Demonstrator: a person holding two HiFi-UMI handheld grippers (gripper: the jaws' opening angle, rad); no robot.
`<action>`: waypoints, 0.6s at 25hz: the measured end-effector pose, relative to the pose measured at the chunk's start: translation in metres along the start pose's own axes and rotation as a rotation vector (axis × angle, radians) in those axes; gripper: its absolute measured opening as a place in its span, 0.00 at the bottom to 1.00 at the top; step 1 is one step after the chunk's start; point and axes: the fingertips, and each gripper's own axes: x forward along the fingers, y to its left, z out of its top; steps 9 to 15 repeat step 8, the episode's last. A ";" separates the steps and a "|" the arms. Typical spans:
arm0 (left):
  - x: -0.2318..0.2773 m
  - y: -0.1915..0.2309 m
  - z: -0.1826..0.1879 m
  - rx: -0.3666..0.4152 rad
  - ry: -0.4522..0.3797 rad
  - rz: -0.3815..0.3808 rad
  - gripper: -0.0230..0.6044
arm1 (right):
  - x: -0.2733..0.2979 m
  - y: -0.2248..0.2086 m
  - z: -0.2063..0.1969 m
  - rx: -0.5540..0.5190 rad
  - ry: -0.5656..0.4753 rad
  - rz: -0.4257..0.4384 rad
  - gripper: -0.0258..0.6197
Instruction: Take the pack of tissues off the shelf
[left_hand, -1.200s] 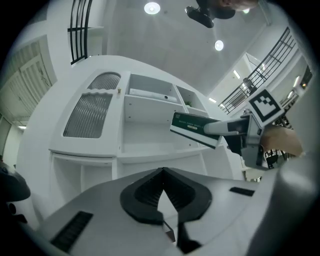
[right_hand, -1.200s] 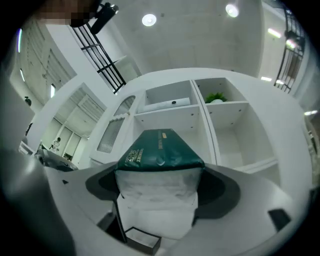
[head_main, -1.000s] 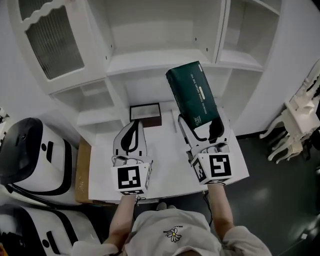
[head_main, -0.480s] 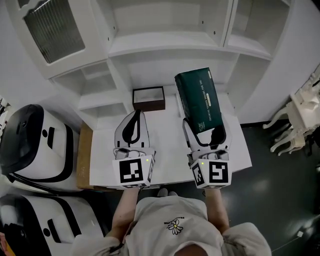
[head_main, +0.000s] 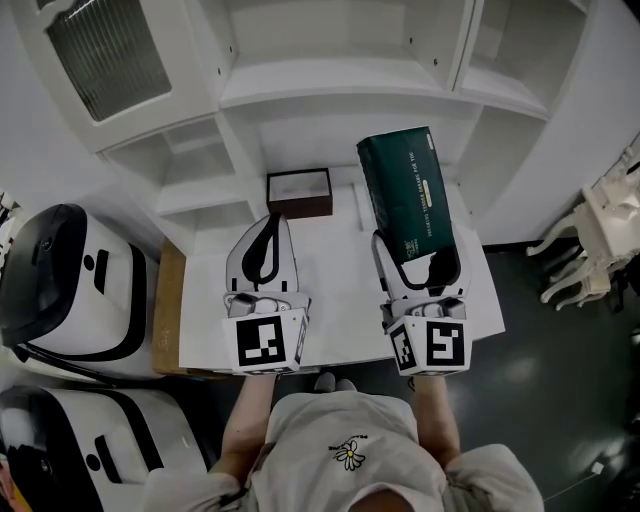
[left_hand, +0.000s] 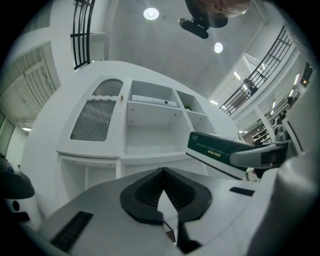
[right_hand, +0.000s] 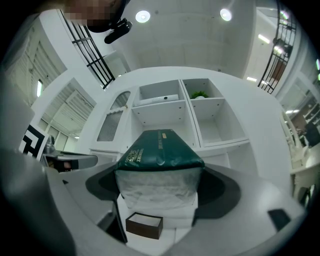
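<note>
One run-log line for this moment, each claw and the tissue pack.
left claw: shut, empty | right claw: shut on tissue pack | tissue pack: in the air, in front of shelf

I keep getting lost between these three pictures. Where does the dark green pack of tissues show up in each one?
Head view: the dark green pack of tissues is right of centre, clamped in the right gripper.
Left gripper view: the pack is at the right, mid-height.
Right gripper view: the pack is dead centre, between the jaws.
Shared landmark: the white shelf unit stands behind it in all three.
</note>
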 end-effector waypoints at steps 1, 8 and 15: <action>0.000 0.001 -0.001 0.000 0.001 0.000 0.03 | 0.000 0.000 0.000 -0.002 -0.001 0.000 0.71; 0.000 0.000 -0.002 0.010 0.005 -0.005 0.04 | 0.002 -0.002 -0.003 0.010 0.012 -0.002 0.71; 0.000 0.000 -0.002 0.010 0.005 -0.005 0.04 | 0.002 -0.002 -0.003 0.010 0.012 -0.002 0.71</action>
